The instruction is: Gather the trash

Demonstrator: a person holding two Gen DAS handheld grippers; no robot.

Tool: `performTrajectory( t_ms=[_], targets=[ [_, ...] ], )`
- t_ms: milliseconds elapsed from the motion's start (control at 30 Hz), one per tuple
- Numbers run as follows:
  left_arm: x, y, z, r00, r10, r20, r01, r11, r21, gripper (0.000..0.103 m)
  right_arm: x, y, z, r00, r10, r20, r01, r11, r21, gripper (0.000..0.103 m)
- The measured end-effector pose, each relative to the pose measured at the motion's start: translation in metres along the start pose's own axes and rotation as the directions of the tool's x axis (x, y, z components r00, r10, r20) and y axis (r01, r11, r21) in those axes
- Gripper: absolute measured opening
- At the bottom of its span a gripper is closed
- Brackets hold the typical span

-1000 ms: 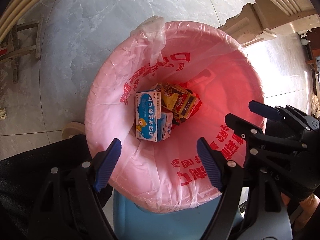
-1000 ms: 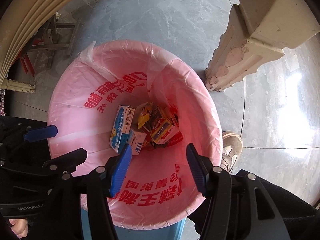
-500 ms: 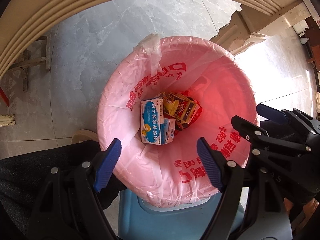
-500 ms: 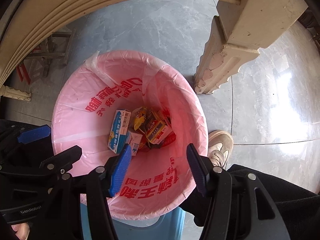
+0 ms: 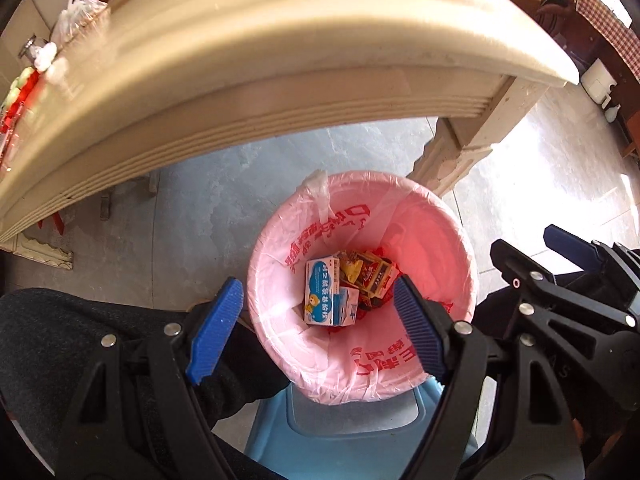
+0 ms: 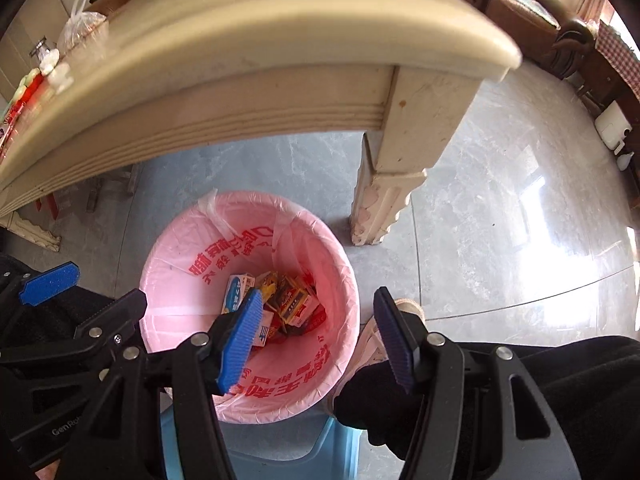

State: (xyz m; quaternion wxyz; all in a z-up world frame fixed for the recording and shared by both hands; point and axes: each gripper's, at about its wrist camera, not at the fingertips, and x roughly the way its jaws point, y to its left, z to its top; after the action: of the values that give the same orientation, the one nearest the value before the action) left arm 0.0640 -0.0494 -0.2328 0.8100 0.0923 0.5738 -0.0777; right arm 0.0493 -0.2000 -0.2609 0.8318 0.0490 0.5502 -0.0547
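A bin lined with a pink bag (image 5: 440,240) (image 6: 180,248) stands on the floor below both grippers. At its bottom lie a blue-and-white carton (image 5: 322,292) (image 6: 236,292) and several yellow and red packets (image 5: 372,272) (image 6: 296,304). My left gripper (image 5: 317,282) hovers high over the bin, open and empty. My right gripper (image 6: 318,292) hangs beside it at the same height, its jaws opening with nothing between them. Each gripper shows in the other's view: the right one (image 5: 560,280), the left one (image 6: 48,284).
A cream table's edge (image 5: 280,80) (image 6: 240,80) arches just beyond the bin, with its carved leg (image 5: 460,152) (image 6: 392,184) at the right. A plastic bag (image 5: 80,20) sits on the tabletop. The person's dark trouser legs and a shoe (image 6: 404,304) flank the blue bin body (image 5: 340,432).
Both grippers have risen away from the bin and tilted up, so the bin looks smaller and the table edge has come into view. The right jaws stand slightly wider.
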Motion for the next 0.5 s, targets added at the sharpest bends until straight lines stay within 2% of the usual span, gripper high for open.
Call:
performTrajectory(
  t_ms=[67,133,267,367,500],
  targets=[
    [-0.02,0.0,0.001,0.998,0.017,0.054,-0.016,1.0,-0.016,0.076,-0.021,-0.001,0.003,0.998,-0.028,0.058,0.028,1.0,0.005,0.065],
    [-0.038,0.0,0.001,0.994,0.022,0.103,-0.018,0.999,-0.037,0.076,-0.043,-0.003,0.005,0.992,-0.036,0.12,0.035,0.999,0.011,0.066],
    [-0.077,-0.003,0.003,0.981,0.044,0.186,-0.033,0.998,-0.062,0.076,-0.085,-0.006,0.01,0.97,-0.061,0.235,0.059,0.998,0.017,0.068],
    [-0.109,-0.006,0.003,0.962,0.072,0.264,-0.052,0.995,-0.08,0.076,-0.117,-0.008,0.013,0.947,-0.082,0.311,0.075,0.997,0.035,0.073],
    [-0.149,-0.001,0.0,0.938,0.065,0.34,-0.025,0.992,-0.121,0.076,-0.162,-0.011,0.015,0.902,-0.112,0.418,0.096,0.994,0.058,0.079]
  ],
)
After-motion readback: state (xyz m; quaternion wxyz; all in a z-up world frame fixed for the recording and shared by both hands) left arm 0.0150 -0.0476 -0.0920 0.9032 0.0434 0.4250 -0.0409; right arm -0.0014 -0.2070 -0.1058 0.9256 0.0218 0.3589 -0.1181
